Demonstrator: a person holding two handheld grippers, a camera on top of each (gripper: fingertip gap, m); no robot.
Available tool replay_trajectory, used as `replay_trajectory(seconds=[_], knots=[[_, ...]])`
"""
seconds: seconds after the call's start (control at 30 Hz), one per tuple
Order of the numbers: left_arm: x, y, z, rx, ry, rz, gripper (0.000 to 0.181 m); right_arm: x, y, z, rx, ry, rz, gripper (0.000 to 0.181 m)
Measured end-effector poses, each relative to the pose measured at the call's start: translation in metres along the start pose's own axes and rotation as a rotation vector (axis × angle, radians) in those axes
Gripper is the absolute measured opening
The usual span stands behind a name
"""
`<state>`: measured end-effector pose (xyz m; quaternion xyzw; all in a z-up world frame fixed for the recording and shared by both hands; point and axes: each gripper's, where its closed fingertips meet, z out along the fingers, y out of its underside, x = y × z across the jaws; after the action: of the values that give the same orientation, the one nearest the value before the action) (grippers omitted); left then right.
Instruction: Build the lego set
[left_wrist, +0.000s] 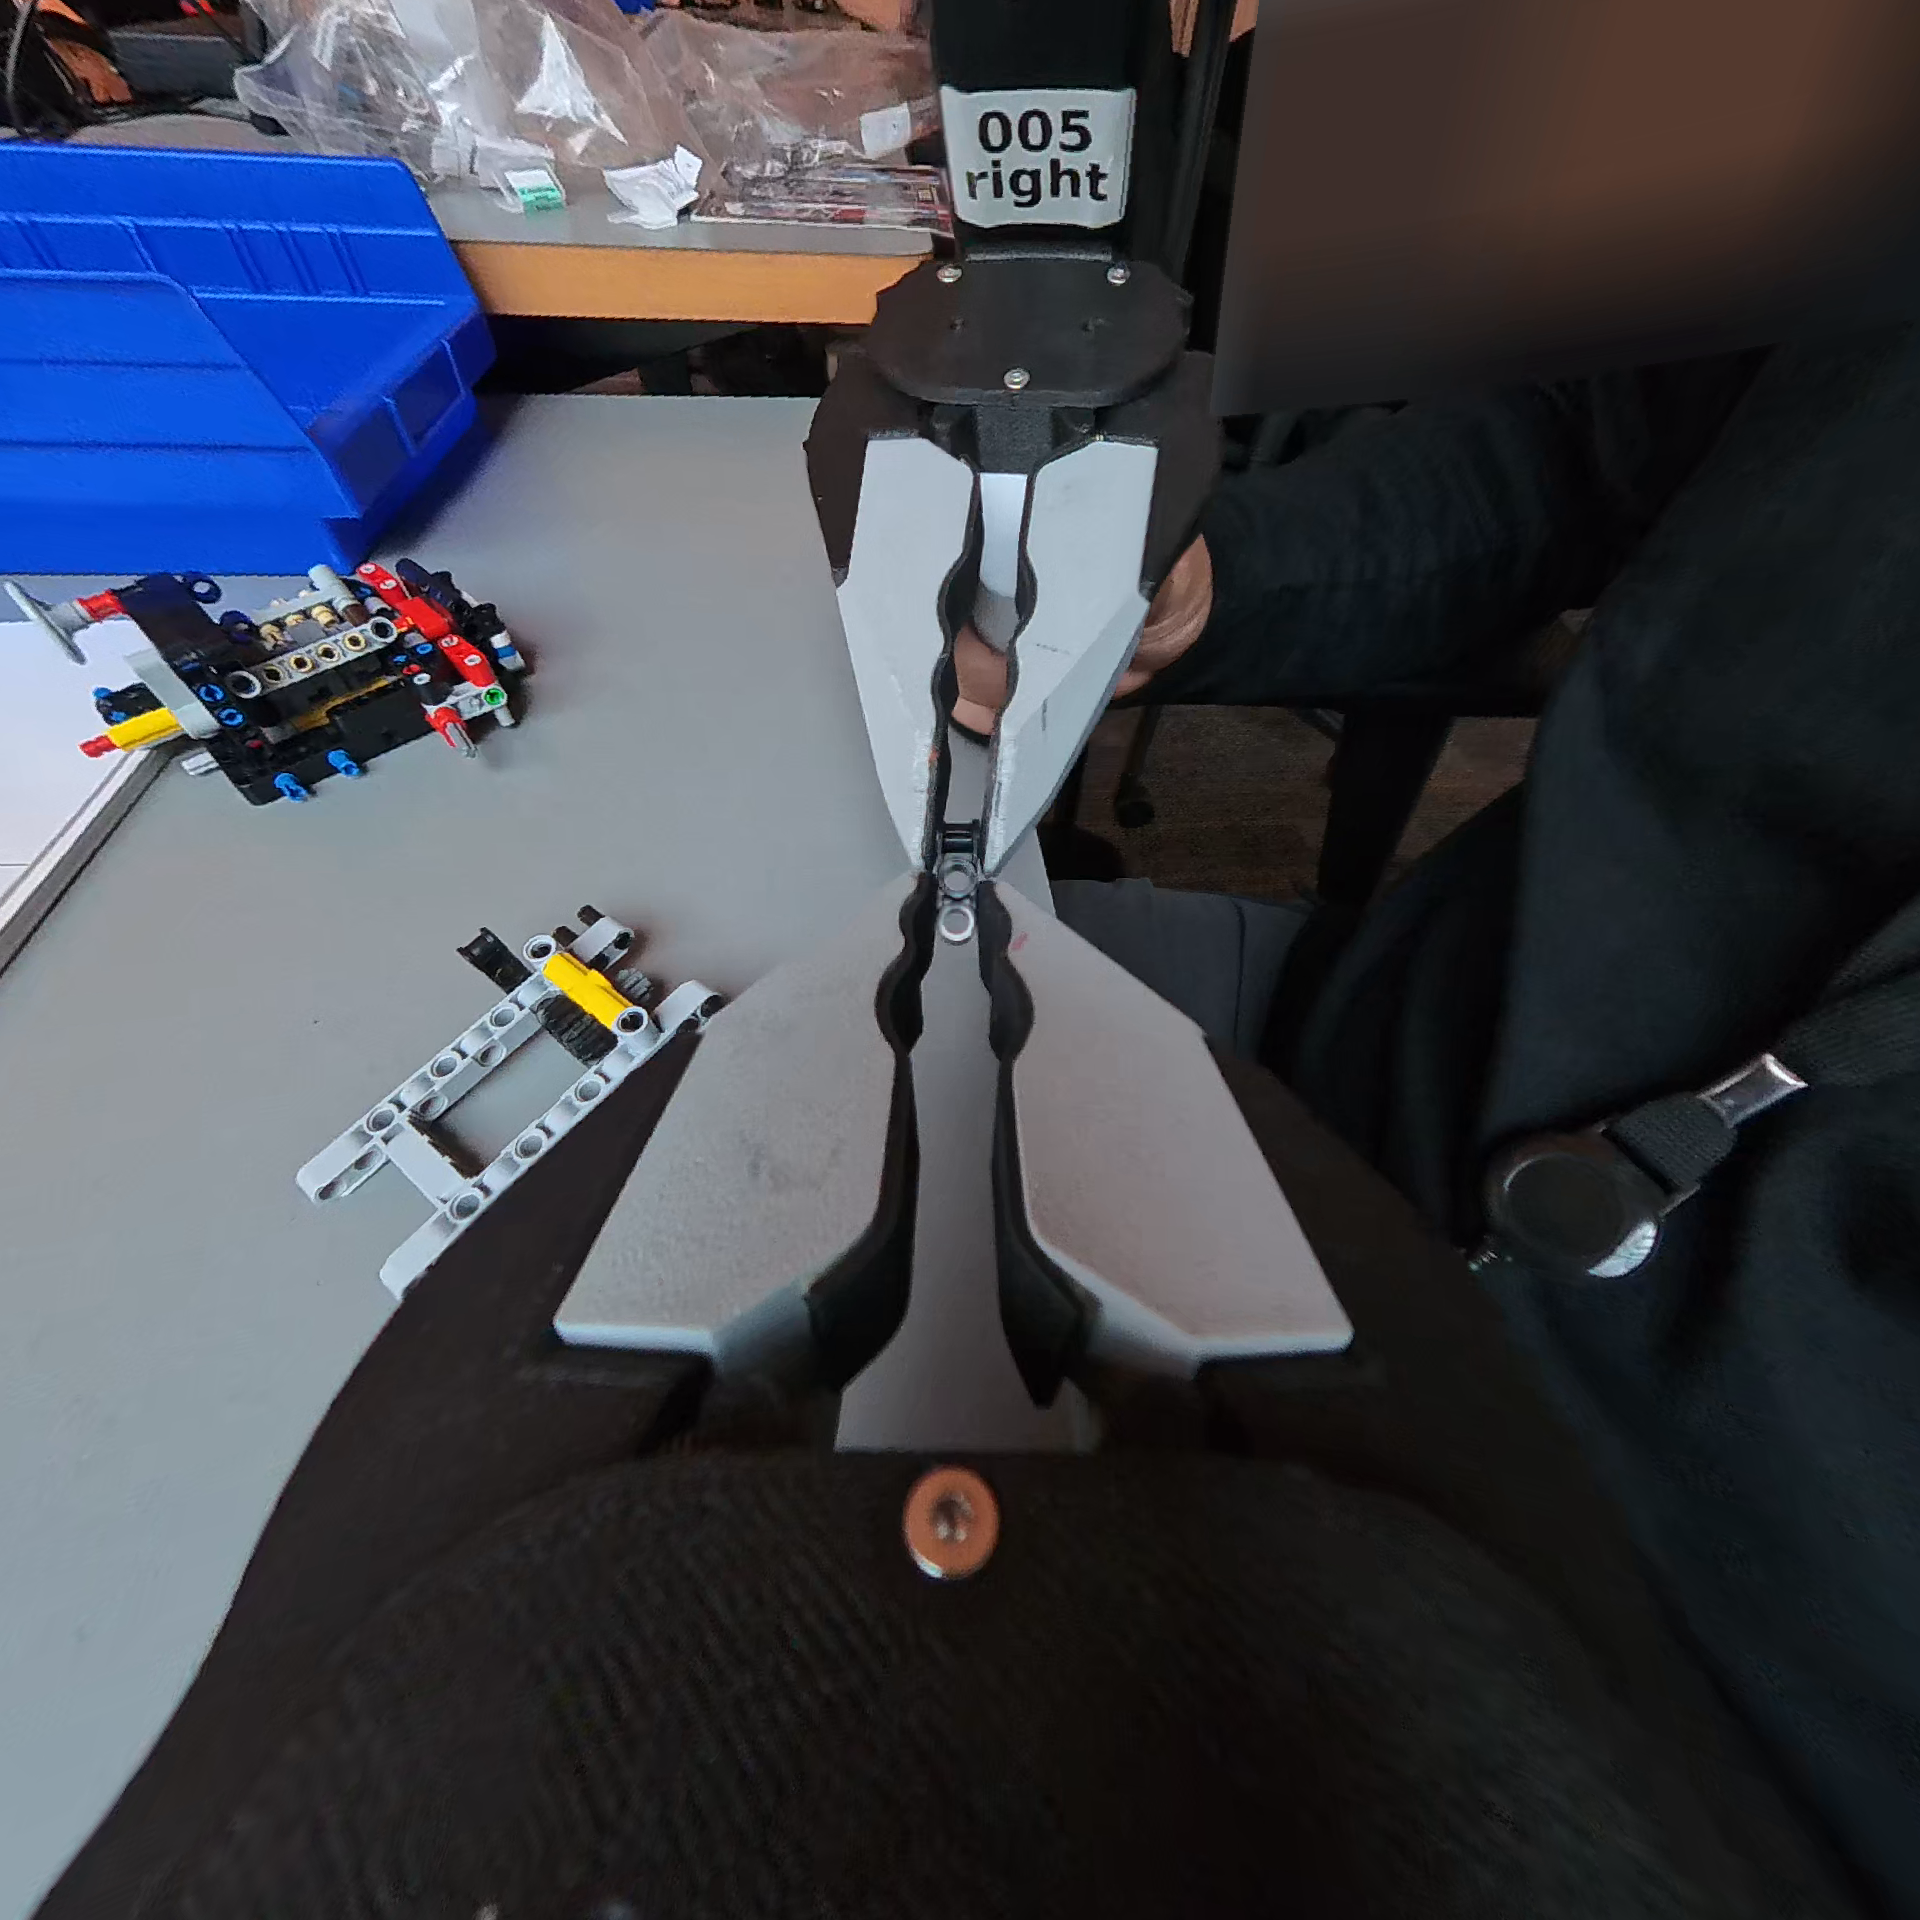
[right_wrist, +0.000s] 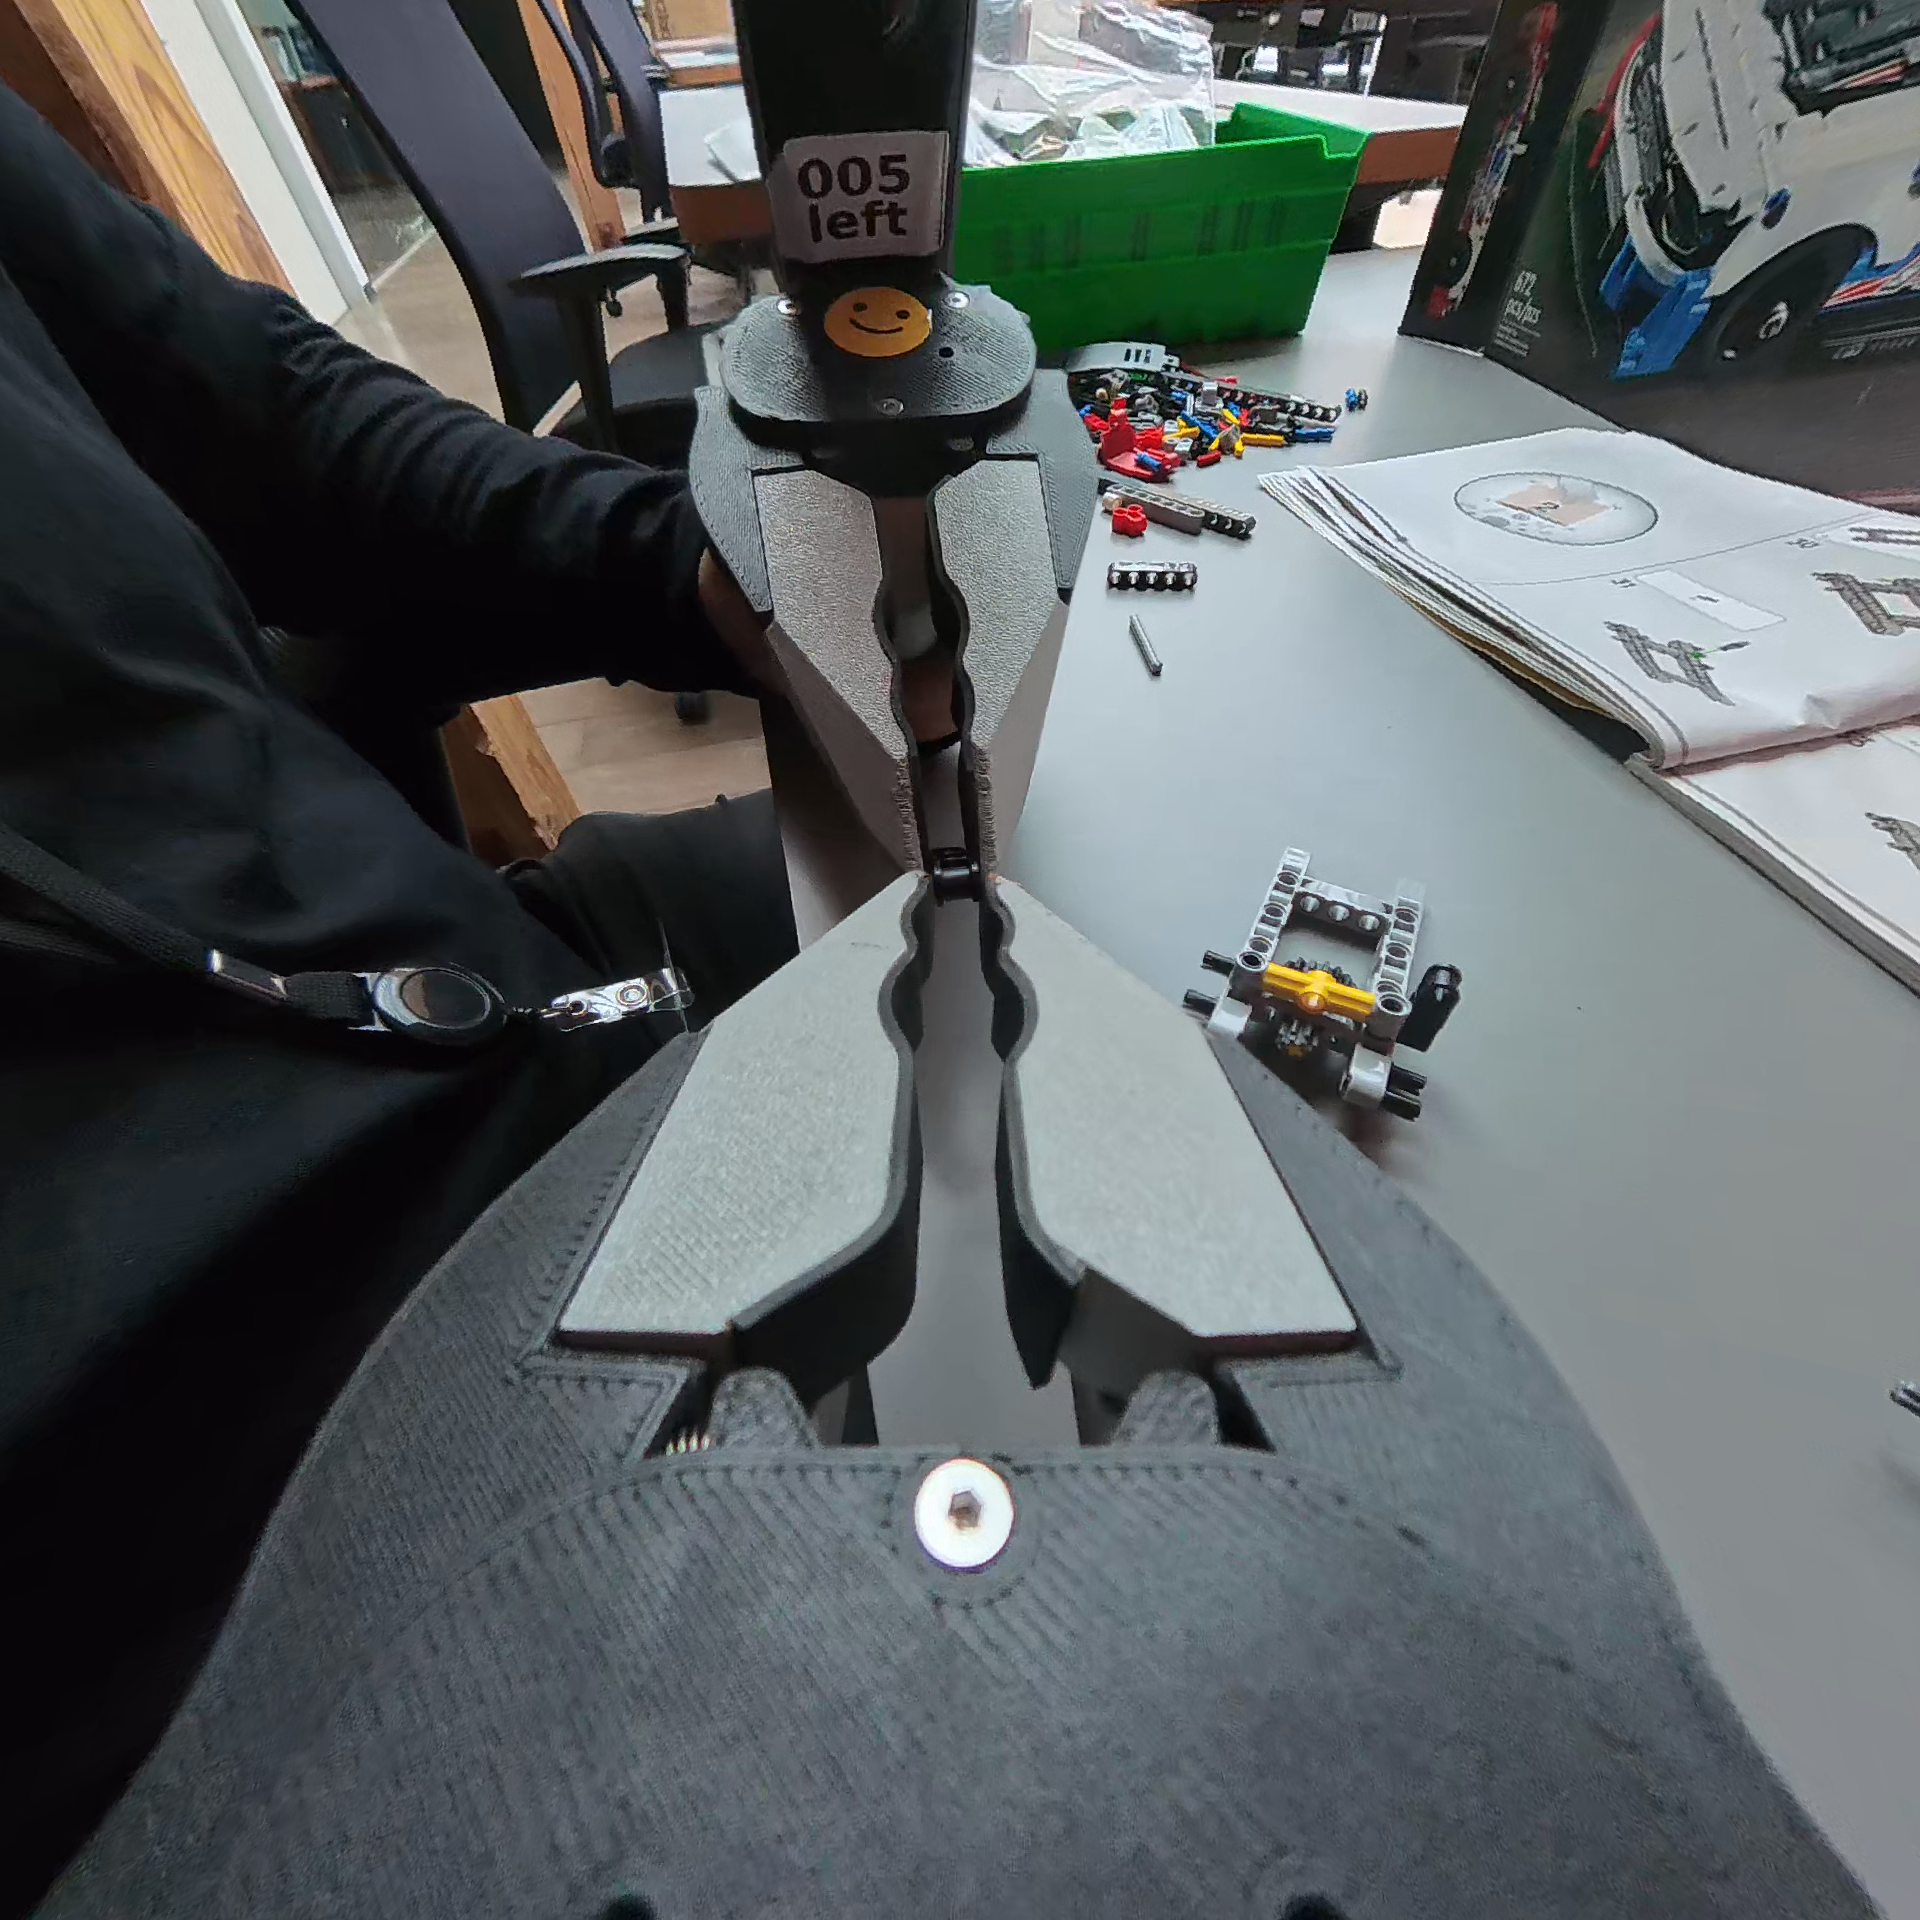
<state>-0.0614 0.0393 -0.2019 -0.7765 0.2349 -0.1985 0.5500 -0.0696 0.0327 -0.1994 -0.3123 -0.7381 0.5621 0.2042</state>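
My left gripper (left_wrist: 954, 906) is shut on a small light grey connector (left_wrist: 954, 923). My right gripper (left_wrist: 961, 844) comes from the far side and meets it tip to tip, shut on a small black piece (left_wrist: 960, 836). The two pieces touch between the tips, held in the air beyond the table's edge, in front of the person. In the right wrist view my right gripper (right_wrist: 954, 889) faces my left gripper (right_wrist: 948, 847) with the black piece (right_wrist: 951, 871) between them. A grey frame with a yellow part (left_wrist: 499, 1081) lies on the table; it also shows in the right wrist view (right_wrist: 1320, 987).
A larger black, red and blue assembly (left_wrist: 312, 675) sits by a blue bin (left_wrist: 208, 343). A pile of loose pieces (right_wrist: 1195, 416) lies before a green bin (right_wrist: 1153, 229). An open instruction booklet (right_wrist: 1662, 582) and the set's box (right_wrist: 1683, 177) stand at the right. My left and right fingertips are right by each other.
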Motion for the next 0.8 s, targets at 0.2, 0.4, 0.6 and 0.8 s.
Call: replay_trajectory(seconds=[0.2,0.4,0.6,0.8], knots=[[-0.002,0.003,0.003,-0.027,-0.008,-0.02,0.01,0.002,-0.003,-0.002,0.018,-0.001,0.003,0.004],[-0.004,0.012,0.01,-0.102,-0.073,0.041,0.009,0.005,-0.003,-0.005,0.03,-0.015,0.038,0.004],[-0.006,0.011,0.008,-0.092,-0.088,0.04,0.008,0.003,0.002,-0.002,-0.009,-0.006,0.02,0.004],[-0.008,0.01,0.008,-0.085,-0.094,0.024,0.006,0.006,0.002,-0.002,-0.011,0.012,0.03,0.004]])
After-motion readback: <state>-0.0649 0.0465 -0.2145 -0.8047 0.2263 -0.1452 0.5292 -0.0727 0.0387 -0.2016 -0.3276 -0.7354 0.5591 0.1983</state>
